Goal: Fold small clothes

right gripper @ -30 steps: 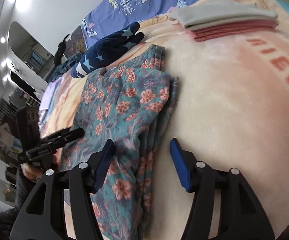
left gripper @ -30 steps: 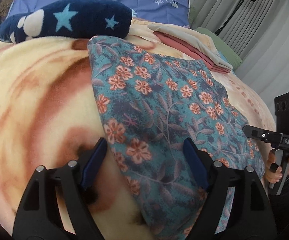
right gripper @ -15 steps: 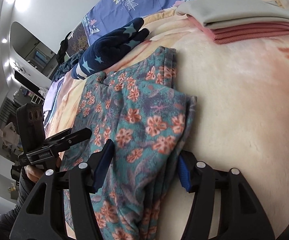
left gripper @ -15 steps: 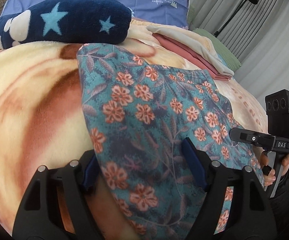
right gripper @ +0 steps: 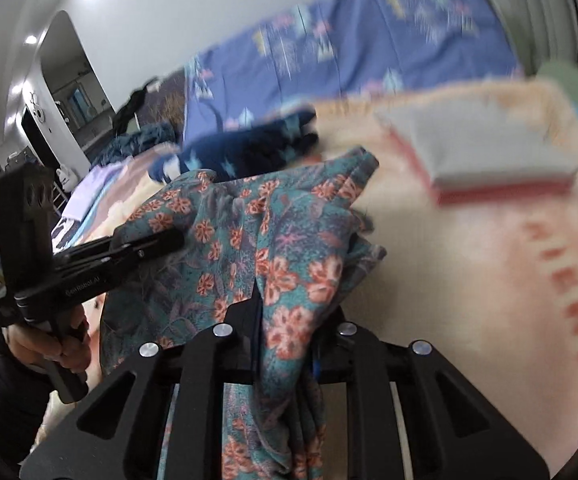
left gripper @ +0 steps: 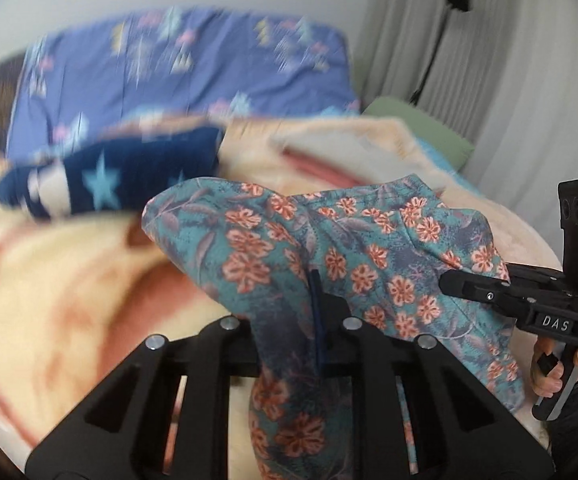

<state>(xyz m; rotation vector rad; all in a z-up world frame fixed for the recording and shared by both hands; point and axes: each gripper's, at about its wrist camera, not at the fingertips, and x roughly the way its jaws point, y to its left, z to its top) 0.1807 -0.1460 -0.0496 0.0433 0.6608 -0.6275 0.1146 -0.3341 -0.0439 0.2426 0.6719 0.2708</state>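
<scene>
The flowered garment hangs lifted off the peach blanket on the bed, pinched at its near edge by both tools, its far part still draped toward the blanket. The left gripper has just been closing its jaws, and they now clamp a gathered fold of the cloth; the right gripper has done the same and bites the other near corner. Each shows in the other's view, well apart, so the held edge runs crosswise between them, and the rest of the garment stretches away from both jaws toward the star-patterned blanket. Neither hand looks nearer to the free end. I judge the coming move carries this edge forward over the far one. To the right lies a folded stack.
</scene>
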